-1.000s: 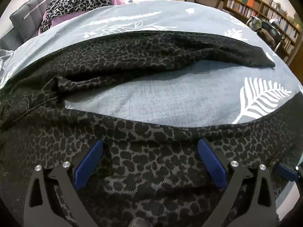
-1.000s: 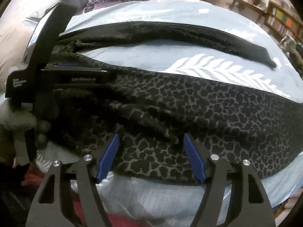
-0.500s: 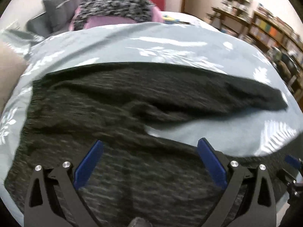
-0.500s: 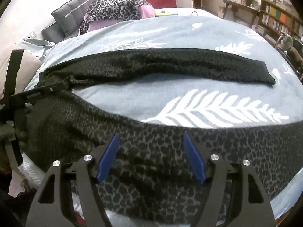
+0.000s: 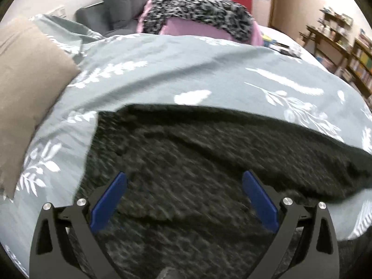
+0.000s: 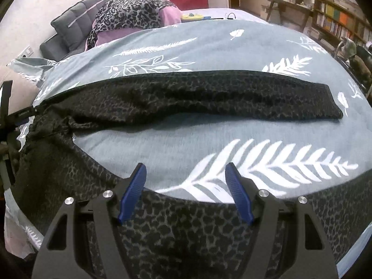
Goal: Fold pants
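Note:
Dark leopard-print pants point(image 6: 190, 97) lie spread on a grey bedspread, the two legs apart in a V. The far leg runs to the right and ends in a hem. The near leg point(image 6: 186, 227) passes under my right gripper point(image 6: 186, 179), which is open and empty above the leg's upper edge. In the left wrist view the pants point(image 5: 186, 158) are blurred, with the waist end at the left. My left gripper point(image 5: 183, 186) is open and empty just above the waist area. Part of the left gripper shows at the left edge of the right wrist view point(image 6: 21, 116).
The grey bedspread point(image 6: 162, 139) has white leaf prints. A tan pillow point(image 5: 25, 88) lies at the left. A leopard and pink bundle point(image 5: 197, 21) and a grey sofa point(image 5: 116, 11) sit behind. Bookshelves point(image 6: 337, 21) stand at the far right.
Both grippers have lifted and pulled back from the fabric. The left one has swung left toward the waist end. The right one now sits over the near leg's upper edge.

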Demonstrator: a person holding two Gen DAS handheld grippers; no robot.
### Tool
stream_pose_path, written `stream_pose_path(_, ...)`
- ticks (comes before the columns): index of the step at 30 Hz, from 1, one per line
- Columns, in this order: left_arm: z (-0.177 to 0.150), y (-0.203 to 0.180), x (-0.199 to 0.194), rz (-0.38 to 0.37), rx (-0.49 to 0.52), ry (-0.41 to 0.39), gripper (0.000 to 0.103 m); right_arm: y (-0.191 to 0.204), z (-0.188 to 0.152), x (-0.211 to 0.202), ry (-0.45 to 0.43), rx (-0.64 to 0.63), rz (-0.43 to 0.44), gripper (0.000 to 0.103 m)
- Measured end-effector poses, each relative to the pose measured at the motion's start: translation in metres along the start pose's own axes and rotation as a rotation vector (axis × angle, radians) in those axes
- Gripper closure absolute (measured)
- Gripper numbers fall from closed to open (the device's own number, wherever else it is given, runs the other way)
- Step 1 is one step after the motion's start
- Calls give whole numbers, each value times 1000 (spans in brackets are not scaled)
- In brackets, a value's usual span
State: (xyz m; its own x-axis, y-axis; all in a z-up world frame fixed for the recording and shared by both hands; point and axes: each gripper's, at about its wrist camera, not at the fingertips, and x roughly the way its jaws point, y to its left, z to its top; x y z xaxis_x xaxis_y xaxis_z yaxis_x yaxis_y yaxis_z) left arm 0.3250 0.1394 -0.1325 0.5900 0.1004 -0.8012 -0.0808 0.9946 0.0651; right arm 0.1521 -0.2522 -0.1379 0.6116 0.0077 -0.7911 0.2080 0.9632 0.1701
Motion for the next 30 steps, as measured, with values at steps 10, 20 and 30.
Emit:
stream_pose_path(10, 38, 38, 37, 22, -119, 62, 5, 18, 0, 20, 34, -33, 2, 31)
stream_pose_path(20, 73, 38, 57, 51, -135, 56, 5, 18, 0, 32, 56, -24, 4, 31)
stream_pose_path(30, 84, 44, 91, 18, -25, 87, 5, 15, -4, 46, 94, -12, 6, 31)
